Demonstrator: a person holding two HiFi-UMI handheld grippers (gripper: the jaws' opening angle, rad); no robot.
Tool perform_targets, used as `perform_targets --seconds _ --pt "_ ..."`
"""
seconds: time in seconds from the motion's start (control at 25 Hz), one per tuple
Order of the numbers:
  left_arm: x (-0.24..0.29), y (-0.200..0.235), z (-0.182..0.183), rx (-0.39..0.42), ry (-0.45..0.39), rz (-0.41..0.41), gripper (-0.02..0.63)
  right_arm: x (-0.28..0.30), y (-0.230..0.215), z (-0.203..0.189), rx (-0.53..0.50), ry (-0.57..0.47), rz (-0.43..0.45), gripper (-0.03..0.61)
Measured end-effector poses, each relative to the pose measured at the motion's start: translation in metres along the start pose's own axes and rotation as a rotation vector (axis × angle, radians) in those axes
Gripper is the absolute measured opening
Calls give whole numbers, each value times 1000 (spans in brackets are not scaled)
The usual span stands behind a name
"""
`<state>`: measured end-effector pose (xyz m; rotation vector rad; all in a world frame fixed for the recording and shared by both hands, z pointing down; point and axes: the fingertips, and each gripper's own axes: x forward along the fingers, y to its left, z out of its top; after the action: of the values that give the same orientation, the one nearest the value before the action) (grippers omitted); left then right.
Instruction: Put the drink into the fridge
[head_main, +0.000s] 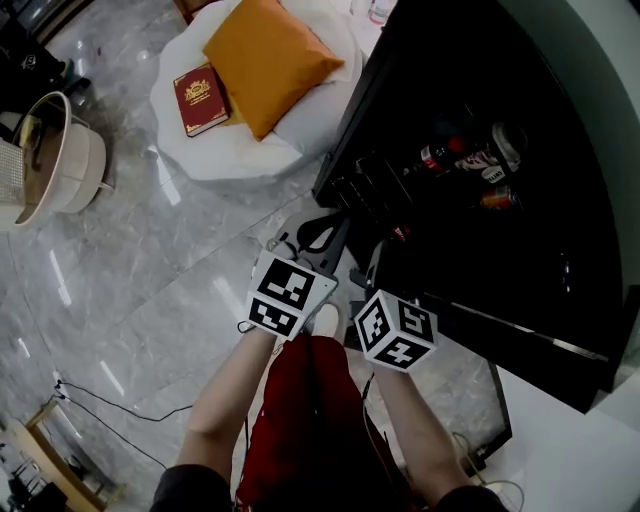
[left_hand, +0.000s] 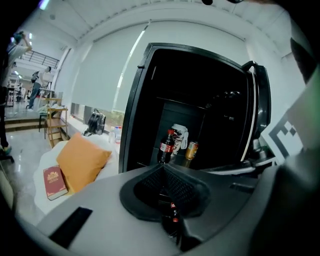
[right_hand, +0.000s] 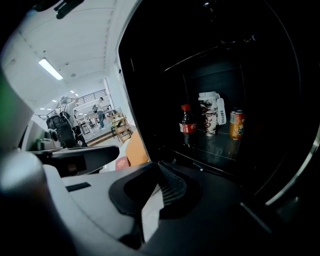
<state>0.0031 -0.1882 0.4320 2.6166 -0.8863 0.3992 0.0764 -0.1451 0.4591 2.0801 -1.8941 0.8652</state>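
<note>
Black fridge (head_main: 400, 90) stands open, with its door (left_hand: 257, 100) swung out to the right.

**Drink:** the cola bottle (right_hand: 187, 126) is upright on the shelf (right_hand: 220, 150) inside, towards the front edge. A cup (right_hand: 209, 114) stands just beside it and a can (right_hand: 236, 124) sits further right. The bottle touches neither, as far as I can tell.

**Left gripper** (left_hand: 162, 170): jaws pressed together, pads meeting along one line, nothing between them.

**Right gripper** (right_hand: 159, 167): jaws together at the tips, with a pale sliver of floor showing through the gap lower down. Nothing is held.

Both grippers sit side by side, low and outside the opening, pointing at the shelf.

**Judgement:** placement looks done, and the remaining step is probably shutting the door.

How to do that well:
- Draw both grippers clear of the opening before the door moves, so neither clips the shelf edge.
- Use the right gripper, which is on the door's side, with its jaws kept together as a blunt pusher.
- Press on the door's outer face near the free edge, not near the hinge, because less force is needed there and control is better.
- Swing slowly, since a slam could rock the tall, narrow bottle near the front.
- Check that the bottle does not overhang the shelf front before the door comes round.
- Finish with a firm last push so the seal seats.
</note>
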Motion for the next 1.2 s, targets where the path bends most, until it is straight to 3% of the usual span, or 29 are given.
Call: perform_targets --seconds 0.56,1.2 --pt "-43 -25 33 -70 -5 45 11 -52 14 41 -19 -37 80 17" --pt "-82 -34 81 -58 -70 64 11 -96 31 84 -56 -109 143 17"
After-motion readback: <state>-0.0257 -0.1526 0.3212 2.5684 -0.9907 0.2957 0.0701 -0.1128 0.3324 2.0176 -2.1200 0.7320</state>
